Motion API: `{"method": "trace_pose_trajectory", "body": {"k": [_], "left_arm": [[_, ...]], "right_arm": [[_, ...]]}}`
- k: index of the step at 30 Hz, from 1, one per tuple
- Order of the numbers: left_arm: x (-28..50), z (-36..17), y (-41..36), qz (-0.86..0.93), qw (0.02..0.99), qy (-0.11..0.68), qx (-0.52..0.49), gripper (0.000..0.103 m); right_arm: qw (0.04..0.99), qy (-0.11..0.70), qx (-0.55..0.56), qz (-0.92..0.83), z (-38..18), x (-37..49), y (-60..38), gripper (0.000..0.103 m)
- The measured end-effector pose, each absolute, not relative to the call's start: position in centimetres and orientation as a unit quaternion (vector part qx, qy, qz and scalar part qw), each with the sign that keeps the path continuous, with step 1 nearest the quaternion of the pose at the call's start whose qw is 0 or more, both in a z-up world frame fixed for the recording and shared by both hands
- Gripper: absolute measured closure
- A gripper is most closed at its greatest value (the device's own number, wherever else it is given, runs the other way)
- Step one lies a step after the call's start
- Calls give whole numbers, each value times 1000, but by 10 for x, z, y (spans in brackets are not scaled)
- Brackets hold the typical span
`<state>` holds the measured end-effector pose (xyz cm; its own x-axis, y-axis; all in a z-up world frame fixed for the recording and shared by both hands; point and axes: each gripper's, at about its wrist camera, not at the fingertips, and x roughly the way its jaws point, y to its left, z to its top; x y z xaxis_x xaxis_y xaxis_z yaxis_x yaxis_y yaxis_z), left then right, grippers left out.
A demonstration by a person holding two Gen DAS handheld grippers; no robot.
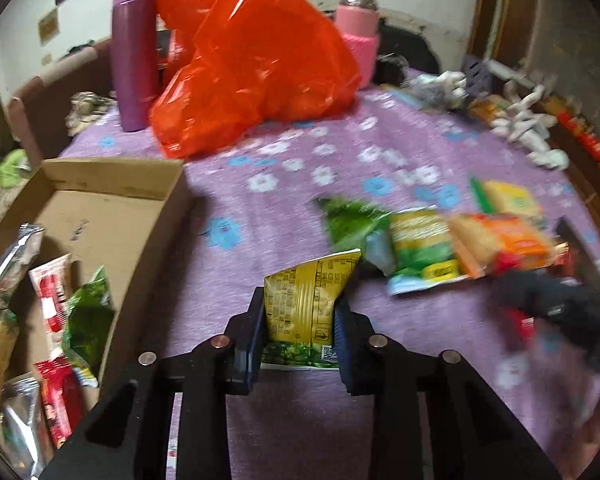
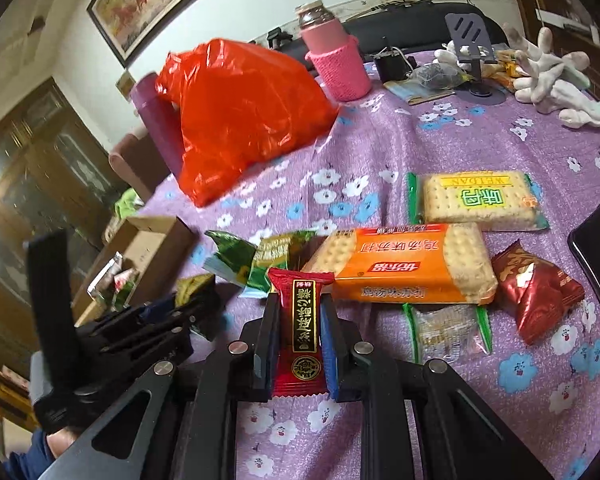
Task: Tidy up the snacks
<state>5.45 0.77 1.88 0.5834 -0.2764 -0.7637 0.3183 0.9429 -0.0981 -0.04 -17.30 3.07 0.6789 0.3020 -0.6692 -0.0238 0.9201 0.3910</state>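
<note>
Left wrist view: left tongs (image 1: 300, 322) are clamped on a small yellow-green foil snack packet (image 1: 306, 304) above the tabletop (image 1: 300, 168). Right tongs (image 2: 298, 334) pinch a slim red wrapped candy bar (image 2: 300, 320). Both look light, crinkly, slippery; gripping mid-body seems safest.

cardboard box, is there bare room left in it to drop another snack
Yes: the far end of the cardboard box, by its back wall, is bare. The near end is crowded with snack packets. Bare purple tablecloth also lies between the box and the red bag.
</note>
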Motion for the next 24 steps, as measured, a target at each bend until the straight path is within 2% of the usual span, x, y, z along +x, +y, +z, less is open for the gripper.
{"method": "trace_pose_trajectory", "body": {"k": [11, 24], "left_arm": [[36, 39, -10, -230, 893, 386, 37, 74], [38, 42, -10, -191, 911, 361, 50, 74]], "right_arm": [[907, 366, 189, 91, 33, -2, -179, 83], [907, 371, 177, 89, 31, 1, -174, 83]]}}
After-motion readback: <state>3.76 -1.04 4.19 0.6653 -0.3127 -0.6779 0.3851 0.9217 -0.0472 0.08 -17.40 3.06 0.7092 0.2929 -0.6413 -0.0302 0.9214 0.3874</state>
